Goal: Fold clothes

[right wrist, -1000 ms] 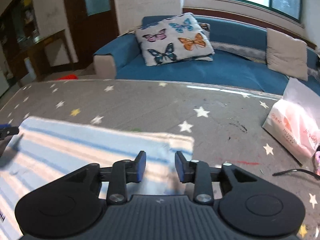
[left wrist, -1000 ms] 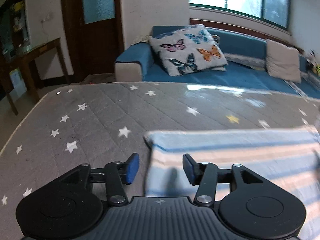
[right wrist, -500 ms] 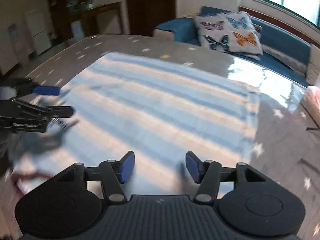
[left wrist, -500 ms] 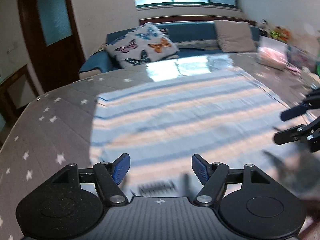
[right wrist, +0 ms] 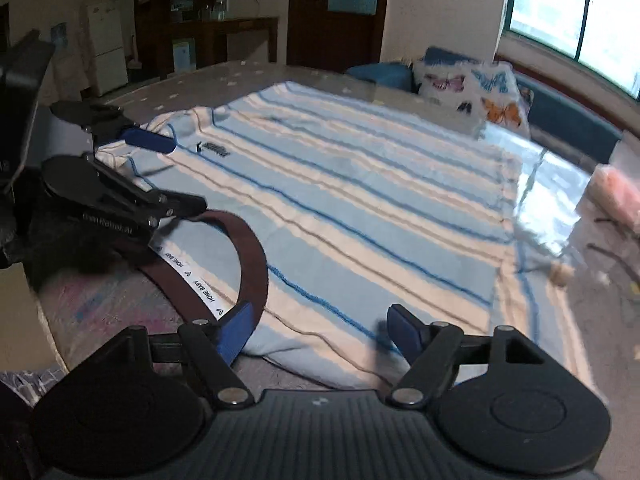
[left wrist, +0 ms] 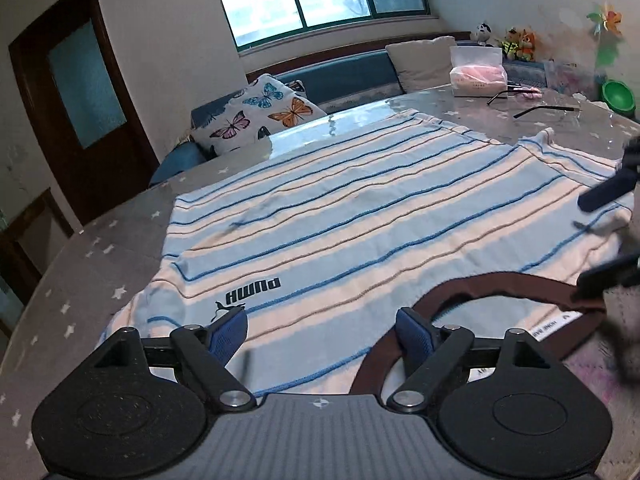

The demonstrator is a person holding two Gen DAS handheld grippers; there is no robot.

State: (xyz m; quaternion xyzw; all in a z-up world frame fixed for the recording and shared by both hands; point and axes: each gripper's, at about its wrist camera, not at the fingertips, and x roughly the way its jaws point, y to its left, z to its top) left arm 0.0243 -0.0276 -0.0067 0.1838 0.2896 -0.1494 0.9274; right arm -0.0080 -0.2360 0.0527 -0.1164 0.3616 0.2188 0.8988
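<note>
A light blue shirt with white and tan stripes (left wrist: 360,208) (right wrist: 360,184) lies spread flat on the grey star-patterned table (left wrist: 80,280). Its brown collar (left wrist: 500,282) (right wrist: 248,256) is at the near end. My left gripper (left wrist: 322,328) hovers over the shoulder beside the black chest logo, jaws opening, with nothing pinched between the pads. My right gripper (right wrist: 322,330) hovers over the other shoulder, just right of the collar, jaws also opening and holding nothing. Each gripper shows in the other's view: the right gripper (left wrist: 606,236) at the right edge, the left gripper (right wrist: 168,172) at the left.
A tissue pack (left wrist: 476,74), a pair of glasses (left wrist: 540,110) and a green bowl (left wrist: 618,96) sit at the table's far right. Behind the table is a blue sofa with a butterfly cushion (left wrist: 260,112). A dark wooden door (left wrist: 80,112) stands at the left.
Both grippers have left the shirt's far hem corners and drawn back to the collar end. Their views have swung inward, and both pairs of jaws have widened.
</note>
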